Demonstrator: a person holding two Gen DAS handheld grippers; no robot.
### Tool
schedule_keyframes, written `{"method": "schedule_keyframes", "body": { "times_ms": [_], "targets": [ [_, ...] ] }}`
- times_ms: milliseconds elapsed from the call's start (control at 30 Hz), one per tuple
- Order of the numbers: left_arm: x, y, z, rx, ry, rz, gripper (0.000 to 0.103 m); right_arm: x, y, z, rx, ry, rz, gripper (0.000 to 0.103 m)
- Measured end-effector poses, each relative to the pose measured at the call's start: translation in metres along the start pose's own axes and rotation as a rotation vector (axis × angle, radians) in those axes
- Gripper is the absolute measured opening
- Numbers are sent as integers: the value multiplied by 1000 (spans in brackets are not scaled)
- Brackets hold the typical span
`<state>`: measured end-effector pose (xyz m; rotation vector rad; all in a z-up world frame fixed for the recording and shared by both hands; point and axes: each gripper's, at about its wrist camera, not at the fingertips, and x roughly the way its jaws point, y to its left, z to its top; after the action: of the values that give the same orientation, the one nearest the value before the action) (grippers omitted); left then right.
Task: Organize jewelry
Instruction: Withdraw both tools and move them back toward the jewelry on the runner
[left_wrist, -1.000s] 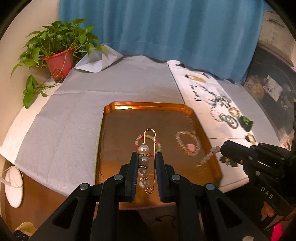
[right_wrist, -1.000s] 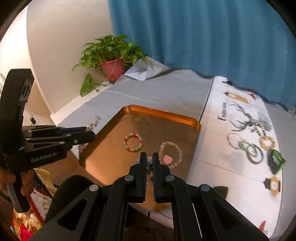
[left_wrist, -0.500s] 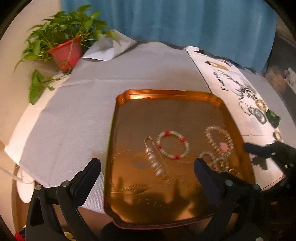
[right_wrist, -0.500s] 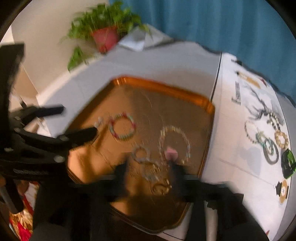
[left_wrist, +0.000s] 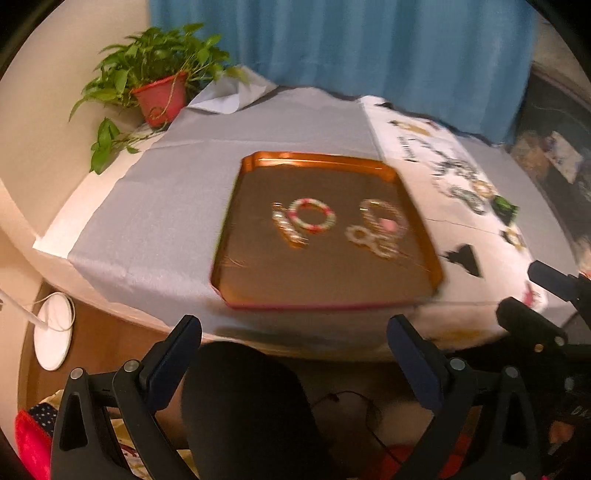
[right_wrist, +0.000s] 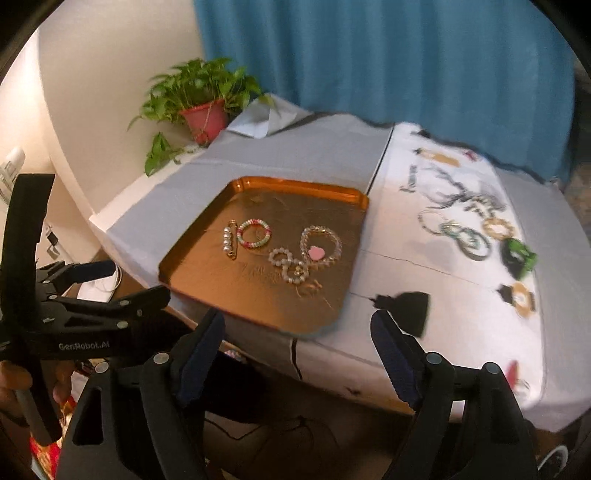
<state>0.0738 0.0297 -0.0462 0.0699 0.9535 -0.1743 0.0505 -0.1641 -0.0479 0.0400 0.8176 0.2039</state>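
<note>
Hanging off the table's near edge, both grippers' fingers gape wide, just opened, empty.

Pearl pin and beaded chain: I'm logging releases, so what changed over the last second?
Both were let go. The left gripper dropped the pearl pin onto the tray; the right gripper left the beaded chain there. Both sets of jaws have just been opening, empty, and both pulled back from the tray. The multicoloured bracelet and heart bracelet stayed.
</note>
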Motion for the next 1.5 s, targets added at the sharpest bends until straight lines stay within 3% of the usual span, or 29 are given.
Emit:
{"method": "schedule_keyframes", "body": {
  "times_ms": [300,600,1500],
  "targets": [
    [-61,-41,-34,72,-71,-24,100,-76,10,-52,38,-83,-34,86],
    [-91,-67,-55,135,-134,-3,101,-115,10,-77,38,-132,-67,88],
    [-91,-75,-57,162,-133,25,101,-124,-9,-86,84,-138,-67,89]
  ]
}}
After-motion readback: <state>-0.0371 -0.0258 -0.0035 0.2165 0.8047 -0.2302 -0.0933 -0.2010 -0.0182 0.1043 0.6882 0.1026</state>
